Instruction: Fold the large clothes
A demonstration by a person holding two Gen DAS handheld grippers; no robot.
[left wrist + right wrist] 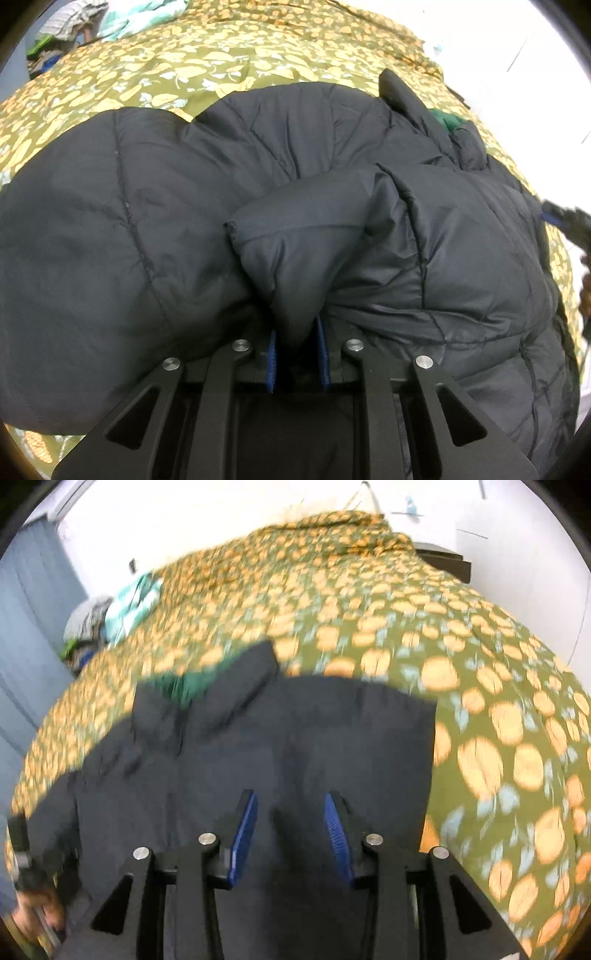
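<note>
A black quilted jacket (147, 221) lies spread on the bed, its collar showing green lining (447, 120). My left gripper (295, 328) is shut on a puffy fold of the jacket, seemingly a sleeve (295, 240), with the cloth pinched between the blue pads. In the blurred right wrist view the jacket (332, 720) fills the lower middle, its collar and green lining (181, 686) at the upper left. My right gripper (291, 797) hovers over the jacket's body, jaws apart, with nothing gripped between the pads.
A green bedspread with orange leaf print (221, 66) (480, 664) covers the bed all around the jacket. A pile of other clothes (74, 18) (129, 605) sits at the bed's far corner. A person's hand (33, 912) shows at the lower left edge.
</note>
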